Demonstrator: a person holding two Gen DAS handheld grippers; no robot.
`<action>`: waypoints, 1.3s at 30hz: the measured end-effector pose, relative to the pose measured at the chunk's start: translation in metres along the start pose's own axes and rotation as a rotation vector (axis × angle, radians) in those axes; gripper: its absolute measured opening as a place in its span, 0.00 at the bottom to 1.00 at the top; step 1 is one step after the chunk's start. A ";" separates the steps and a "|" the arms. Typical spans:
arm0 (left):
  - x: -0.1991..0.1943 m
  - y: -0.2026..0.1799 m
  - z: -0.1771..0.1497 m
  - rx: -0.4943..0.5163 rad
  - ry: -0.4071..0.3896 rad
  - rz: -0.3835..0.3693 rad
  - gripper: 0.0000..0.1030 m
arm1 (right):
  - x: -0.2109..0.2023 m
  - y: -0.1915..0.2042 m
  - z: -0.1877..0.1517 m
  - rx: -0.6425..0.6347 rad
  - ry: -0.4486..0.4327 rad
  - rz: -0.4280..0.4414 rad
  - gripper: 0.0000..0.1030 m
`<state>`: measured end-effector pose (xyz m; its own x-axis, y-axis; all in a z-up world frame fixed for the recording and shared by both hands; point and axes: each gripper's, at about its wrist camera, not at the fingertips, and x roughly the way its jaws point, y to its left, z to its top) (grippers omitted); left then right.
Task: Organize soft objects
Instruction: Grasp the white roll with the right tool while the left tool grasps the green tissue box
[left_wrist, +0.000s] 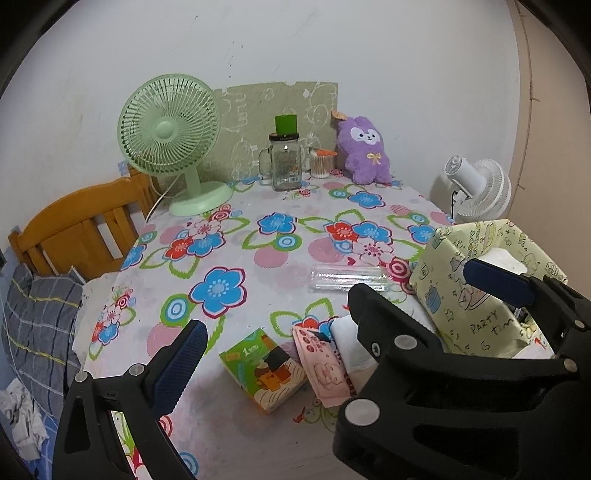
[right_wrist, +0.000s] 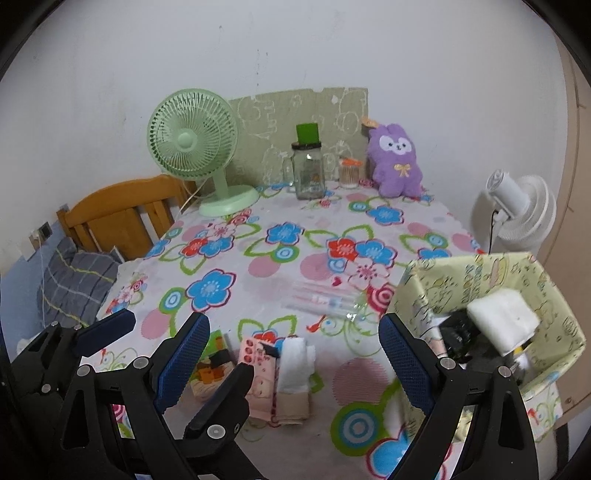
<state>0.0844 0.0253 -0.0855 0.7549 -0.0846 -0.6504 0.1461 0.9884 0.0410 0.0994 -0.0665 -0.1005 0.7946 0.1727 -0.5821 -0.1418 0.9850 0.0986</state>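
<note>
A pink printed cloth (right_wrist: 258, 373) and a white rolled cloth (right_wrist: 295, 363) lie side by side near the table's front, also in the left wrist view (left_wrist: 325, 365). A pale green fabric box (right_wrist: 517, 280) at the right holds a white soft piece (right_wrist: 502, 321). A purple plush bunny (right_wrist: 397, 162) leans on the far wall. My left gripper (left_wrist: 332, 314) is open, above the cloths. My right gripper (right_wrist: 295, 365) is open and empty, its fingers (right_wrist: 184, 362) either side of the cloths, above them.
A small green picture box (left_wrist: 264, 371) lies left of the cloths. A clear plastic case (right_wrist: 321, 299) lies mid-table. At the back stand a green fan (right_wrist: 195, 147), a glass jar (right_wrist: 308, 173) and a swab pot (right_wrist: 349, 173). A white fan (right_wrist: 517, 214) and a wooden headboard (right_wrist: 122, 214) flank the table.
</note>
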 end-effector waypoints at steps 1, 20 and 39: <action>0.001 0.001 -0.001 0.000 0.004 0.003 0.98 | 0.001 0.001 -0.001 0.000 0.004 0.000 0.90; 0.043 0.022 -0.029 -0.050 0.139 0.022 0.98 | 0.048 0.013 -0.027 -0.041 0.150 -0.024 0.74; 0.081 0.022 -0.042 -0.074 0.234 -0.010 0.98 | 0.091 -0.003 -0.044 0.010 0.288 -0.036 0.56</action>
<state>0.1217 0.0452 -0.1694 0.5837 -0.0711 -0.8089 0.0991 0.9950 -0.0159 0.1465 -0.0539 -0.1889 0.5980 0.1308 -0.7907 -0.1100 0.9906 0.0807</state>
